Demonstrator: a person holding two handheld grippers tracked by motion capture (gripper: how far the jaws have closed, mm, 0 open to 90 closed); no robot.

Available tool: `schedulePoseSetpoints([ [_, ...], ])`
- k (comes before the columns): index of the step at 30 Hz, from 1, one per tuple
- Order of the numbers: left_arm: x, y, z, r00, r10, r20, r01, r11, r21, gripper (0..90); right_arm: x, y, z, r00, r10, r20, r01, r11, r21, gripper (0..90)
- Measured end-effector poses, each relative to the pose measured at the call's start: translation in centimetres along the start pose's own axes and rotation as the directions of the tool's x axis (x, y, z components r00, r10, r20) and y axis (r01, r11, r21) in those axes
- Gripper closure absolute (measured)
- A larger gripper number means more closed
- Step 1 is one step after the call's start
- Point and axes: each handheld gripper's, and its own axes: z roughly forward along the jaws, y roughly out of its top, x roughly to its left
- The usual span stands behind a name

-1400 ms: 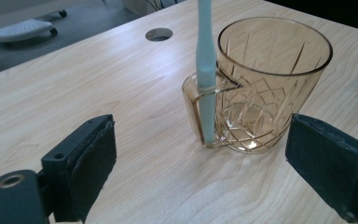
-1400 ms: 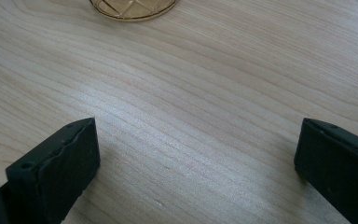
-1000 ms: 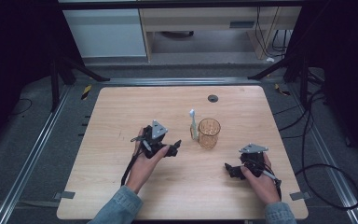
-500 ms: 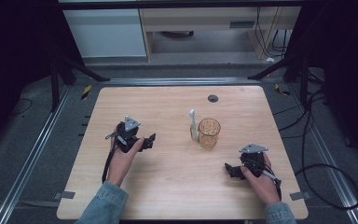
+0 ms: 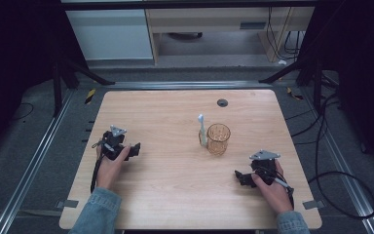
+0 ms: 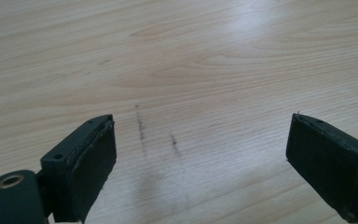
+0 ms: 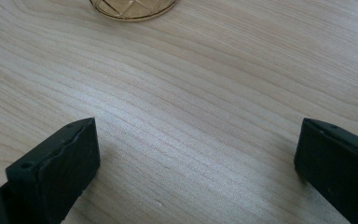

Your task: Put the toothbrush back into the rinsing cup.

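Left hand-held gripper [image 5: 135, 147] and right hand-held gripper [image 5: 238, 175], jaws wide, empty, flanking amber wire-mesh cup [image 5: 218, 139] on light wooden desk [image 5: 175, 180].

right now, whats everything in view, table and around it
table: one, light wood, centre, on a grey floor
cup: one, amber see-through, right of table centre; its base shows at the top of the right gripper view
toothbrush: one, white, standing up against the cup's left side
grommet: one, dark round, near the table's far edge
cabinet: one, white, beyond the table
cables: several, black, on the floor at right
left gripper: one, black, open and empty, low over the table's left part
right gripper: one, black, open and empty, near right part of the table
hands: two, each holding a gripper, denim sleeves at the bottom edge
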Motion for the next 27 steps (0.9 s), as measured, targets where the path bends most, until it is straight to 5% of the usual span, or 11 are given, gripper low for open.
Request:
schedulePoseSetpoints([
  [13,3.4,-1.3,0.4,0.997,-0.053,-0.056,0.054,0.9983,0.024,7.9,0.0,0.0,0.0,1.0,0.0,0.0,0.0,1.0,0.0,0.4],
  [27,4.3,-2.3,1.8,0.9956,-0.073,-0.058,0.077,0.9955,0.055,7.6,0.0,0.0,0.0,1.0,0.0,0.0,0.0,1.0,0.0,0.4],
])
